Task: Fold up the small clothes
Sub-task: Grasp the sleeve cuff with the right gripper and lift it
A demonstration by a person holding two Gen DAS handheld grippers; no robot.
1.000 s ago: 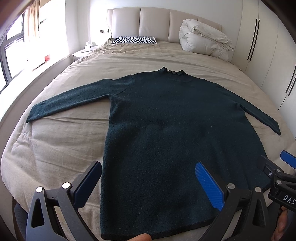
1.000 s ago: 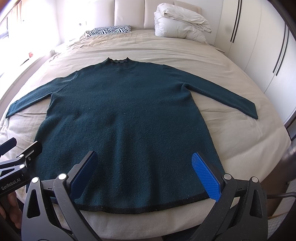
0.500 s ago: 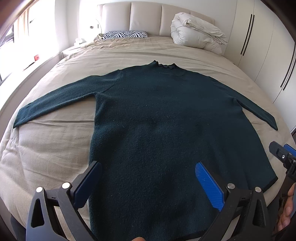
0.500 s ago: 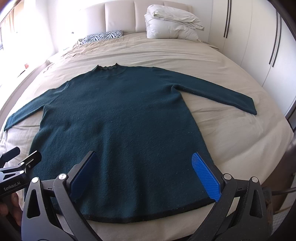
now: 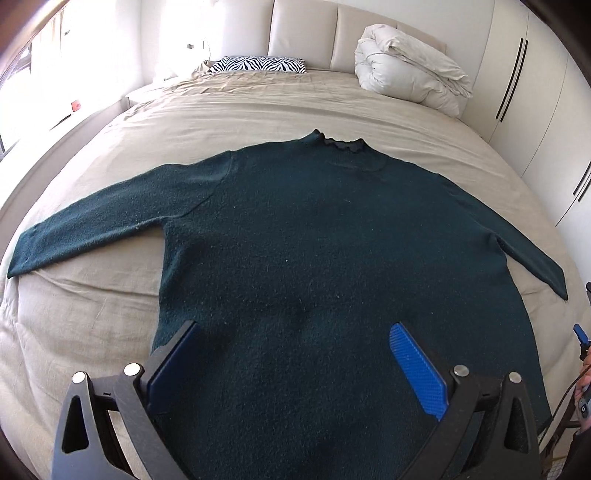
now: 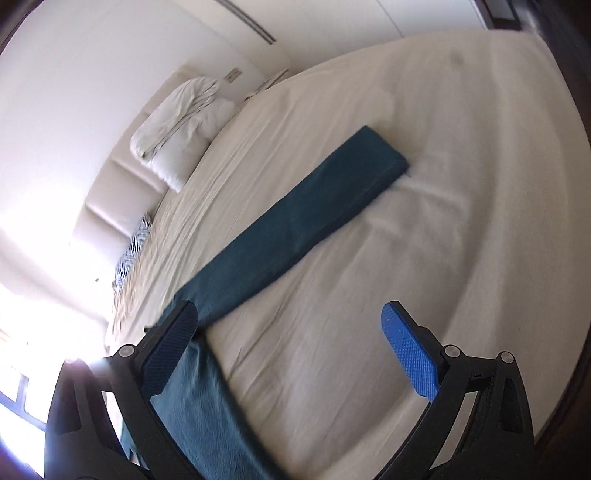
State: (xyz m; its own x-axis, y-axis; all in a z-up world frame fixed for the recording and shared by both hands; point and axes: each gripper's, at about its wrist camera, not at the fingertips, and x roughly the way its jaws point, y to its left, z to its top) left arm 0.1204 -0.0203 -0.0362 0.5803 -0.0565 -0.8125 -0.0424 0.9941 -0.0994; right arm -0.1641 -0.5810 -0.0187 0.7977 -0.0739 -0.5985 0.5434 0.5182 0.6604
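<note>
**Reaching for the first fold**

Lying flat and face-up on the beige linen bedspread (image 5: 258, 107), the dark teal knitted long-sleeved sweater (image 5: 314, 258) spreads nearly the width of the bed, both sleeves angled outward and its frilled collar toward the padded cream headboard (image 5: 306, 33). The left gripper (image 5: 295, 365) hovers over the sweater's lower body, its blue-padded jaws wide apart and holding nothing. The right gripper (image 6: 291, 343), seen in a tilted, motion-blurred view, has just been narrowing its jaws slightly, yet they stand well apart over bare sheet, with nothing clamped; the sweater's right sleeve (image 6: 295, 225) runs away from its left jaw. No fold looks begun. Judging from here, a pinch on the sleeve could also gather the loose bedspread, dragging it along, or catch only the top knit layer, leaving the sleeve twisted. A white rolled duvet (image 5: 410, 70) and zebra-striped pillow (image 5: 258, 64) lie well clear.
</note>
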